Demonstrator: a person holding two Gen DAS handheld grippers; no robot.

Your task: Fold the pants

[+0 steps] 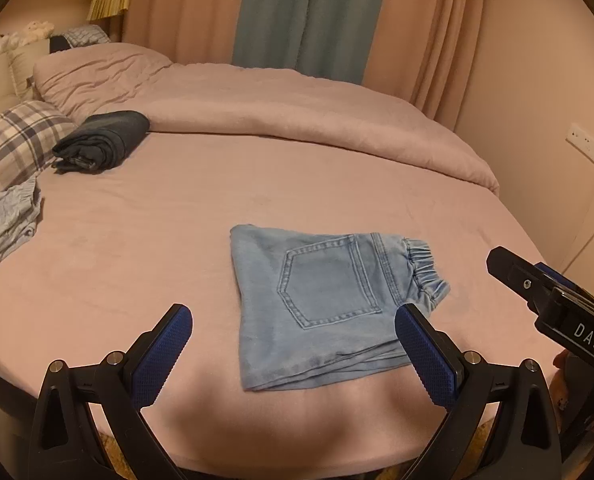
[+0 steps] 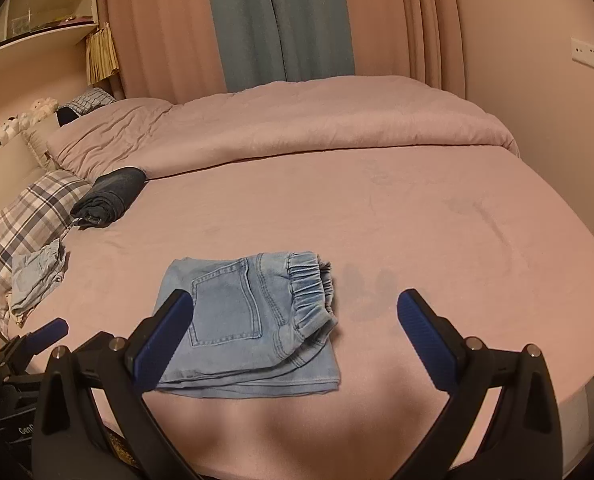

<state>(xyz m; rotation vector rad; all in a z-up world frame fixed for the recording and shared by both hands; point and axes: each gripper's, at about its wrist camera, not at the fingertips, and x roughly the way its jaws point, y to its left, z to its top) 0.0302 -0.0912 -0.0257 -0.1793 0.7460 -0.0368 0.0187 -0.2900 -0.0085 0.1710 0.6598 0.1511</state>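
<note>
Item: light-blue denim pants (image 1: 317,304), folded into a compact square packet, back pocket uppermost, elastic waistband bunched at its right edge, stacked layers showing along the near edge; lies flat on the pink bedsheet (image 1: 177,216) near the bed's front edge. Left gripper (image 1: 293,344): jaws spread wide, nothing between the pads, held above the packet's near edge without touching it. Right gripper (image 2: 295,336): jaws likewise spread wide and empty, poised over the waistband side, clear of the cloth. Other stock: dark folded garment (image 1: 105,140) at the far left by the plaid pillow (image 1: 13,140); crumpled pale-blue cloth (image 1: 5,224) at the left edge; pink duvet (image 1: 297,108) pushed back toward the curtains (image 1: 313,12). Status, judged: folding appears finished, packet released. Next move would likely call for gripping the packet by both sides, through all layers, to set it beside the dark garment.
</note>
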